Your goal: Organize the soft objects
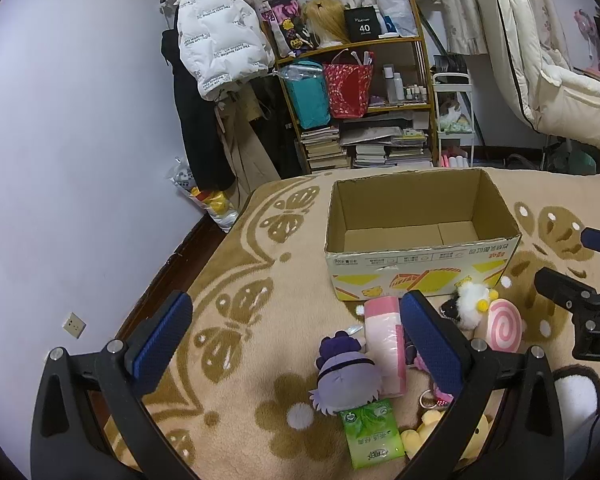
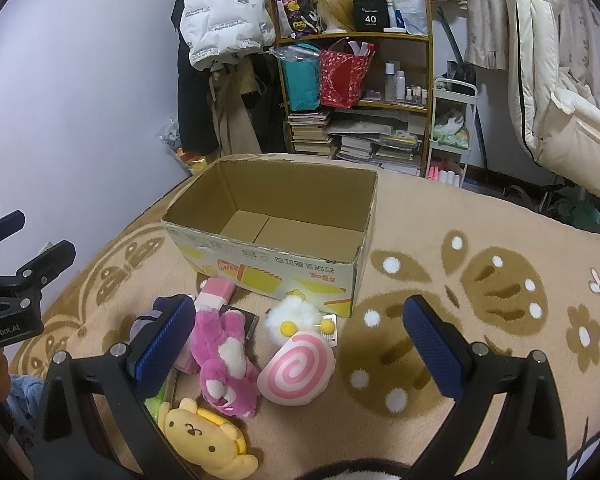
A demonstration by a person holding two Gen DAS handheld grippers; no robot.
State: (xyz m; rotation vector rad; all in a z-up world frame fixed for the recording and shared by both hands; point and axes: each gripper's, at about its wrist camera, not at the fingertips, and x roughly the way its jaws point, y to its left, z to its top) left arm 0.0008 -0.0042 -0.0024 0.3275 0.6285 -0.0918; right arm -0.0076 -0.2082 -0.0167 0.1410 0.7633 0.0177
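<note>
Your left gripper (image 1: 296, 336) and right gripper (image 2: 300, 340) both hang wide open, holding nothing, above the toys on the blanket (image 2: 440, 208). Nearest you lie a yellow plush (image 2: 208, 440), a pink plush (image 2: 224, 360) and a pink swirl cushion (image 2: 300, 368) touching it. Beyond them, a white fluffy toy (image 2: 296, 316) sits against the open cardboard box (image 2: 280, 268), whose floor shows bare.
</note>
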